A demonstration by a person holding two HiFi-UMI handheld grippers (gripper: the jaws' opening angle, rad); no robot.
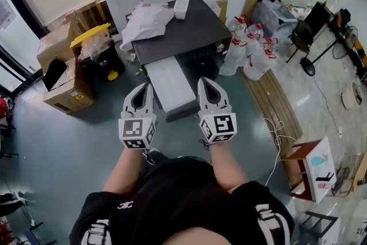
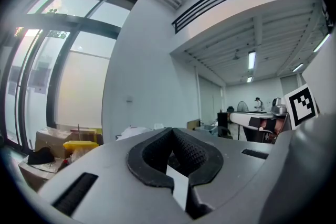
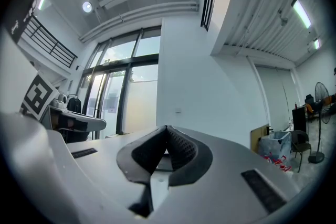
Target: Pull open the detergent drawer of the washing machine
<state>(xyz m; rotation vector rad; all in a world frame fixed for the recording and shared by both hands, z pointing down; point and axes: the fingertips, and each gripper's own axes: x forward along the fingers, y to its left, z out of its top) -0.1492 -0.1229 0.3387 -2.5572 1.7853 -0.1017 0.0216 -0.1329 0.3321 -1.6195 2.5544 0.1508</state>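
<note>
From the head view, the dark-topped washing machine point(image 1: 183, 31) stands ahead of me on the floor. A light grey slab, apparently the detergent drawer point(image 1: 169, 84), sticks out of its front toward me. My left gripper point(image 1: 142, 87) hovers just left of the slab, my right gripper point(image 1: 207, 82) just right of it. Neither touches it. Both point level at the wall behind. In the left gripper view the left gripper point(image 2: 171, 132) has its pads met with nothing between them. The right gripper point(image 3: 166, 128) looks the same in its own view.
A white plastic bag point(image 1: 146, 17) and a small white box point(image 1: 181, 7) lie on the machine's top. Cardboard boxes point(image 1: 63, 66) and a yellow-lidded bin point(image 1: 92, 37) stand to the left. Bags of bottles point(image 1: 246, 49), a wooden pallet point(image 1: 275, 100) and a loose cable point(image 1: 276, 132) are to the right.
</note>
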